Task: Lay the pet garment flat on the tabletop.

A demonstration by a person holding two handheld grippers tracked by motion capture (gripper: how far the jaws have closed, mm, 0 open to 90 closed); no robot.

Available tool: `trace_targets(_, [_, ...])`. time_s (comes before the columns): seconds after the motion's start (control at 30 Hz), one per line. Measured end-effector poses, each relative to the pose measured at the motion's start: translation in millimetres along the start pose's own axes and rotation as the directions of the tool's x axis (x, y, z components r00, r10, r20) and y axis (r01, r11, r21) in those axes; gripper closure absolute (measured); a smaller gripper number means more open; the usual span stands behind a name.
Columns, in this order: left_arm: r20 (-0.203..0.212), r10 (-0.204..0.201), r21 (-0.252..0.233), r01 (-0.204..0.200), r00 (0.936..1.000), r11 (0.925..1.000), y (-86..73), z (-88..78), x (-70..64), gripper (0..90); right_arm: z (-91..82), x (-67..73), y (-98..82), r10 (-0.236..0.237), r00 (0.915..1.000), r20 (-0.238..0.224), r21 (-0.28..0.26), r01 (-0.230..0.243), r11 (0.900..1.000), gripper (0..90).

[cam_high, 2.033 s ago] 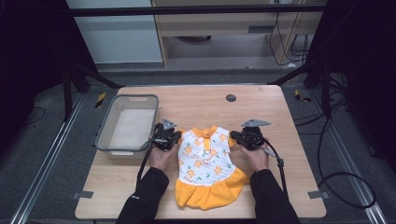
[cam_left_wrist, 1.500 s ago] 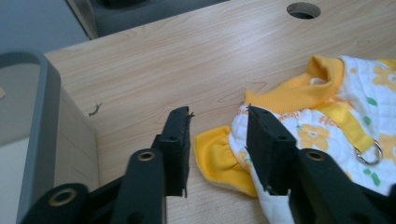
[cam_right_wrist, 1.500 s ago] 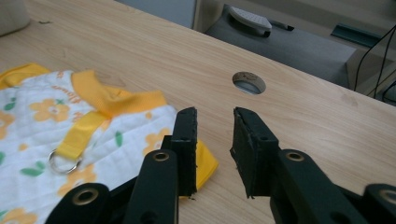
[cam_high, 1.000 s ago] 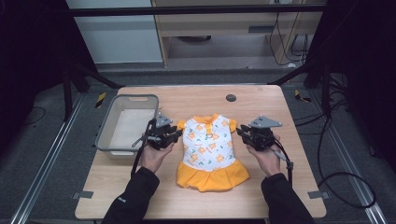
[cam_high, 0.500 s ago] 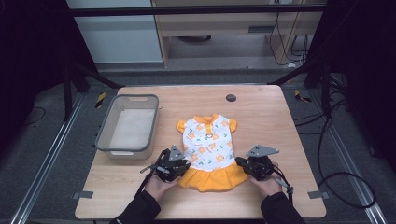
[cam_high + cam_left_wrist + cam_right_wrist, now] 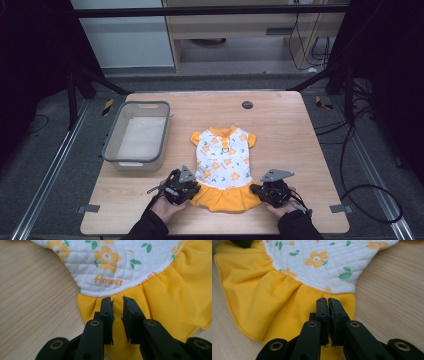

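A small dress (image 6: 222, 157) lies flat on the wooden table (image 6: 285, 135), orange collar at the far end, yellow skirt (image 6: 225, 199) toward me. Its white quilted bodice (image 6: 117, 262) carries orange flowers and the word "flower". My left gripper (image 6: 194, 188) sits at the skirt's left corner; in the left gripper view it (image 6: 117, 301) hovers over the yellow cloth with a narrow gap between the jaws. My right gripper (image 6: 256, 189) is at the skirt's right corner, and in the right gripper view it (image 6: 328, 301) has its jaws pressed together over the yellow skirt (image 6: 262, 297). No cloth shows between them.
A grey plastic tray (image 6: 112, 146) stands at the left of the table, close to the left hand. A small black round disc (image 6: 247, 105) sits near the far edge. Bare wood lies to the right of the dress. Cables trail on the floor to the right.
Both grippers came back toward me from the dress's shoulders to the corners of its skirt. The dress has stayed flat where it lay a second ago.
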State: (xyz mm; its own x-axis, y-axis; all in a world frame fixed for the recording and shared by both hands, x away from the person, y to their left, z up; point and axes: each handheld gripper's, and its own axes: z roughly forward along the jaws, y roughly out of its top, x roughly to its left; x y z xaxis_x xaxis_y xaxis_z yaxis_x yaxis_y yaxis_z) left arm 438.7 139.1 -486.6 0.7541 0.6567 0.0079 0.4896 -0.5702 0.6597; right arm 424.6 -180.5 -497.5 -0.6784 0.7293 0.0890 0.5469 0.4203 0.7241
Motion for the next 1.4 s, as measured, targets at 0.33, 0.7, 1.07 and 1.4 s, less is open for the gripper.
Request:
trace_targets(0.33, [-0.057, -0.043, -0.154, 0.034, 0.9974, 0.9875, 46.2, -1.1, 16.1, 78.0, 0.0, -13.0, 35.7, 0.013, 0.9996, 0.027, -0.162, -0.008, 0.987, 87.3])
trace_targets(0.7, [-0.109, -0.053, -0.052, 0.047, 0.9926, 0.9975, 40.7, 43.3, 29.2, 77.6, 48.0, -37.9, 45.6, 0.042, 0.9952, 0.088, -0.092, -0.034, 0.995, 86.4])
trace_targets(1.07, [-0.103, -0.068, -0.067, 0.061, 0.9923, 0.9959, 37.0, 42.7, 22.5, 77.5, 53.4, -43.3, 45.4, 0.018, 0.9909, 0.134, -0.06, -0.01, 0.998, 88.6])
trace_targets(1.4, [-0.087, -0.091, -0.172, 0.075, 0.9921, 0.9822, 34.6, 7.6, 31.2, 65.1, 33.2, -37.2, 49.4, 0.033, 0.9944, 0.1, -0.135, -0.02, 0.991, 84.9])
